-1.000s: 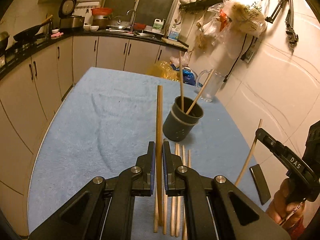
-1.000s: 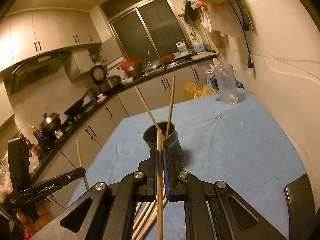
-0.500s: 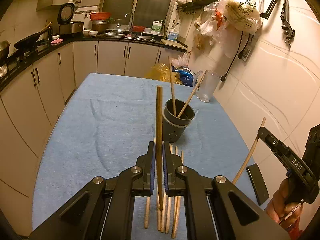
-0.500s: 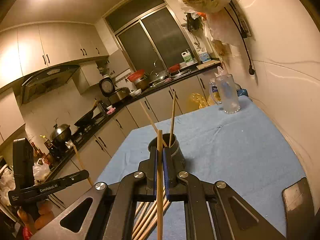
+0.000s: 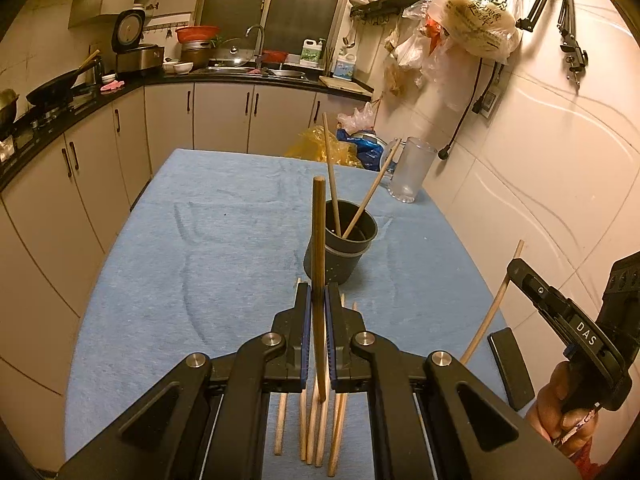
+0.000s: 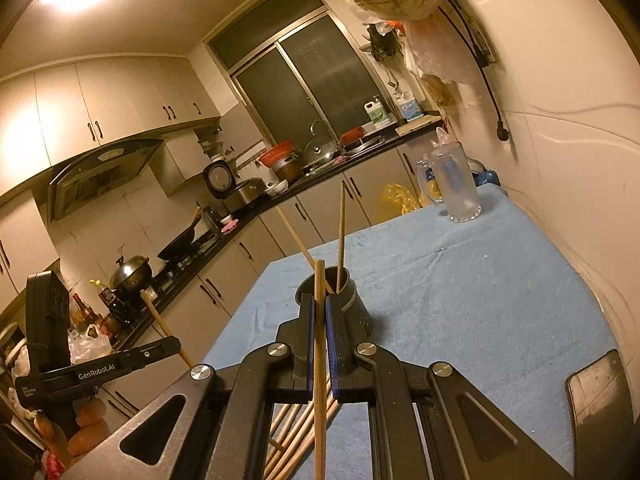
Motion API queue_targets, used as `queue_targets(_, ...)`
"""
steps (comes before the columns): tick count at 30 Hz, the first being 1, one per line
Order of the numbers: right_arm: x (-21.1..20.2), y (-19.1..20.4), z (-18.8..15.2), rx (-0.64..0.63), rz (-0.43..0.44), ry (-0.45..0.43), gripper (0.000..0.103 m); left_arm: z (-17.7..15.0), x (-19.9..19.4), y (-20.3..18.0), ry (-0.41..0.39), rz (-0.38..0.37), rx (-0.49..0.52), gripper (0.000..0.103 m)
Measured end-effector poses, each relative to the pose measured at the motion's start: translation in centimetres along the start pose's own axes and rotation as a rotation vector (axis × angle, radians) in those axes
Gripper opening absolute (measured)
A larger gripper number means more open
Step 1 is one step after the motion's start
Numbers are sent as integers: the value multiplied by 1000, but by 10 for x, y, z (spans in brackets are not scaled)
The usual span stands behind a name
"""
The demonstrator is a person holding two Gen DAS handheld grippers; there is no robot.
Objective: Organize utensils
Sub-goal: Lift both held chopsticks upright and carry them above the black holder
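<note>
The left gripper (image 5: pixel 318 300) and right gripper (image 6: pixel 319 312) are each clamping one chopstick (image 5: pixel 318 240) upright. The dark cup (image 5: pixel 340 248), holding two chopsticks, is standing just ahead on the blue cloth (image 5: pixel 200 240). Loose chopsticks (image 5: pixel 312 432) are lying beneath, with a clear jug (image 5: pixel 410 176) and a black phone (image 5: pixel 510 364) near the wall.

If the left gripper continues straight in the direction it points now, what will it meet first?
Most likely the dark holder cup, which stands just ahead of the left gripper and a little to the right. The chopstick it grips would arrive first, near the cup's left wall; depth is unclear, so it might pass beside it.
</note>
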State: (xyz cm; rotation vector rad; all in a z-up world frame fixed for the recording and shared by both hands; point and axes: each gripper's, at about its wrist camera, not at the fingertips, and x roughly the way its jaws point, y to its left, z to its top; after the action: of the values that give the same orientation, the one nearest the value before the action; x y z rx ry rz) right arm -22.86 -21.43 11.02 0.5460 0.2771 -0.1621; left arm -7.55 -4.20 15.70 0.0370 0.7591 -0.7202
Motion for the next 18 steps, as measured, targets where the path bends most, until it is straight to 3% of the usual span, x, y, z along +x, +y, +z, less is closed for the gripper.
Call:
queue_targets(8,2,-8,8,27,13,-1,6,7,-2,1,-8,12,-14,6)
queue_targets(18,3,1,43,16,36,-55,6,34,-14,-1,-53,21,1,6)
